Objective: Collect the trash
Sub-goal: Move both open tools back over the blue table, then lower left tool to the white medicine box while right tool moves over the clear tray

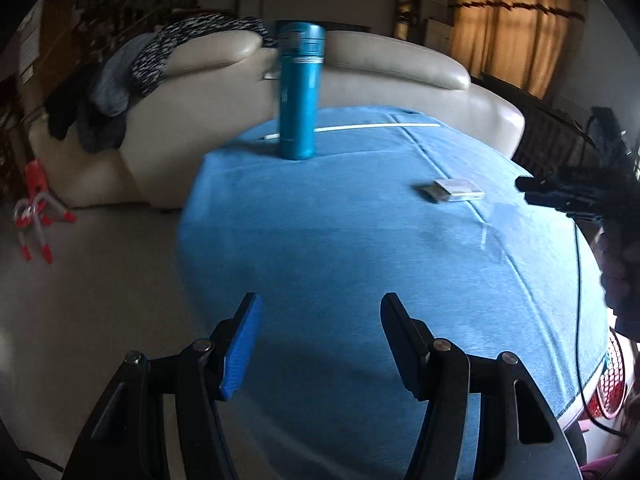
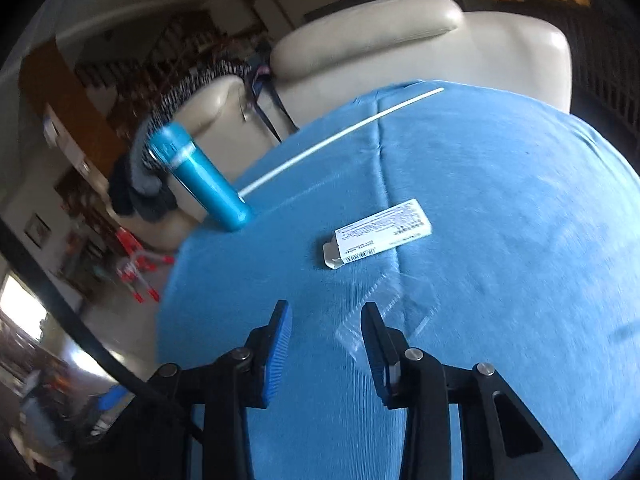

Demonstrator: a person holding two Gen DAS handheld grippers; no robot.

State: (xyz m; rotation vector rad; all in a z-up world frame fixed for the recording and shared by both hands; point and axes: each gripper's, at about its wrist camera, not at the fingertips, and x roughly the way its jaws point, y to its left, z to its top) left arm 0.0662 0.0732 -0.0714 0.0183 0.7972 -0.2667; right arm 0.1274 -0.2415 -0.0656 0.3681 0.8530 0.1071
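Blue-clothed table [image 2: 500, 208] w/ sofa behind. Small carton [image 2: 382, 227] lies just ahead of right gripper [image 2: 326, 320], long axis running across, slightly up-right. Clear wrapper [image 2: 376, 320] by its right finger. Jaws apart, empty. Left gripper [image 1: 320, 320] farther, open too.

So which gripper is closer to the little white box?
Right. The right gripper hovers just short of the white box. The left gripper sits farther back, the box far off to its right.
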